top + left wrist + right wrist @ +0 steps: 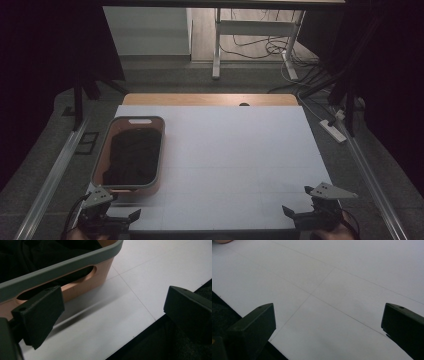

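Left tongs (121, 218) spread wide just beside basket (161, 150) of dark cloth (132, 157), right tongs (296, 214) wide, well apart

The high view is looking dim, with its 9 and 3 o'clock edges sinking into near black while the white table (235, 150) is catching the most light and a paler patch of floor is glowing at 12 o'clock. In the left gripper view the basket (60, 267) is casting a soft, smeared shadow toward 5 o'clock on the tabletop, and the near black jaws are showing slightly blurred. The right gripper view is showing even, flat light with no glare, fading greyer toward 6 o'clock.
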`<state>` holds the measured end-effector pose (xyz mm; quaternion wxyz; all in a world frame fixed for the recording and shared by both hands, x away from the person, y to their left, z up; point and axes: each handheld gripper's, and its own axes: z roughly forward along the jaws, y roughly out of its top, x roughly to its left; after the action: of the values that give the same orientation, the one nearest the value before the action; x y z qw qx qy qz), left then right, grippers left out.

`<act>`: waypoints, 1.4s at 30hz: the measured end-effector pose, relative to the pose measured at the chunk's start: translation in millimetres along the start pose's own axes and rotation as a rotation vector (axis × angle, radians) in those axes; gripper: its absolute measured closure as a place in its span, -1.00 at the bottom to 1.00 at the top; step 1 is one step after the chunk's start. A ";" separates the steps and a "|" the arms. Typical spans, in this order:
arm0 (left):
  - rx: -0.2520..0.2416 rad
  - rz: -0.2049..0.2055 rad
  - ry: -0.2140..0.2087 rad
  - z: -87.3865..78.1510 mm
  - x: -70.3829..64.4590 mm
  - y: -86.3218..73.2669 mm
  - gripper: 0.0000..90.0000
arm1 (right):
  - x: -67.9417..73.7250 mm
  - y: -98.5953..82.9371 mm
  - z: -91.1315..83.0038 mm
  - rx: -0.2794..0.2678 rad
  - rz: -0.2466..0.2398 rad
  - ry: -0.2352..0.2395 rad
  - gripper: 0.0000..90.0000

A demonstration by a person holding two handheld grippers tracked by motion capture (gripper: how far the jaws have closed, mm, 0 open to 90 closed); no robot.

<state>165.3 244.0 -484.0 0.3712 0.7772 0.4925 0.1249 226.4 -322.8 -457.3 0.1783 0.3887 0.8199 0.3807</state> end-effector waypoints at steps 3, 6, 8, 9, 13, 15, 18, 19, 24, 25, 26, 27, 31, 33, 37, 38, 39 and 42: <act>0.002 -0.003 -0.008 0.0 0.7 -0.1 -0.94 | -0.1 0.3 0.8 0.002 -0.002 0.010 -1.00; 0.015 0.007 -0.011 1.2 0.1 0.6 -0.94 | -0.8 0.6 1.6 0.011 0.001 0.017 -1.00; 0.020 0.010 -0.009 1.7 -0.5 0.8 -0.94 | -1.3 0.8 2.1 0.015 0.005 0.019 -1.00; 0.025 0.015 -0.007 2.2 -1.0 1.1 -0.94 | -1.6 0.8 2.2 0.015 0.007 0.019 -1.00; 0.042 0.024 0.002 3.7 -2.3 1.8 -0.94 | -2.2 0.8 2.5 0.018 0.015 0.017 -1.00; 0.042 0.022 0.001 3.8 -2.1 1.9 -0.94 | -2.2 0.9 2.4 0.019 0.014 0.017 -1.00; 0.043 0.018 -0.001 3.8 -1.7 1.9 -0.94 | -2.1 0.9 2.8 0.019 0.013 0.018 -1.00; 0.044 0.018 -0.001 3.9 -1.7 1.9 -0.94 | -2.0 0.9 2.9 0.020 0.012 0.019 -1.00; 0.048 0.021 -0.003 4.4 -1.9 2.2 -0.94 | -1.8 1.0 3.0 0.023 0.009 0.020 -1.00; 0.048 0.021 -0.004 4.3 -1.8 2.3 -0.94 | -1.7 1.0 3.0 0.022 0.010 0.019 -1.00; 0.048 0.021 -0.007 4.3 -1.6 2.2 -0.94 | -1.7 1.0 3.0 0.022 0.010 0.019 -1.00; 0.048 0.021 -0.007 4.3 -1.6 2.2 -0.95 | -1.7 1.0 3.0 0.022 0.010 0.019 -1.00; 0.047 0.018 -0.020 3.9 -0.6 2.2 -0.96 | -1.9 1.0 3.1 0.024 0.009 0.019 -1.00; 0.045 0.020 -0.020 3.7 -0.7 2.2 -0.97 | -1.7 1.0 3.1 0.023 0.010 0.020 -1.00; 0.027 0.016 -0.031 1.7 -1.1 2.1 -0.99 | -1.5 1.0 3.4 0.027 0.009 0.021 -1.00; 0.027 0.016 -0.031 1.7 -1.1 2.1 -0.99 | -1.5 1.0 3.4 0.027 0.010 0.021 -1.00; 0.020 0.016 -0.040 1.2 -1.7 2.5 -0.99 | -1.5 1.1 3.4 0.027 0.010 0.022 -1.00; 0.004 0.036 -0.041 -0.9 -5.5 4.9 -0.99 | -1.5 1.1 3.6 0.029 0.010 0.022 -1.00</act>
<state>165.4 238.5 -479.0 0.3774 0.7890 0.4711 0.1145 230.0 -321.8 -458.8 0.1618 0.3908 0.8253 0.3741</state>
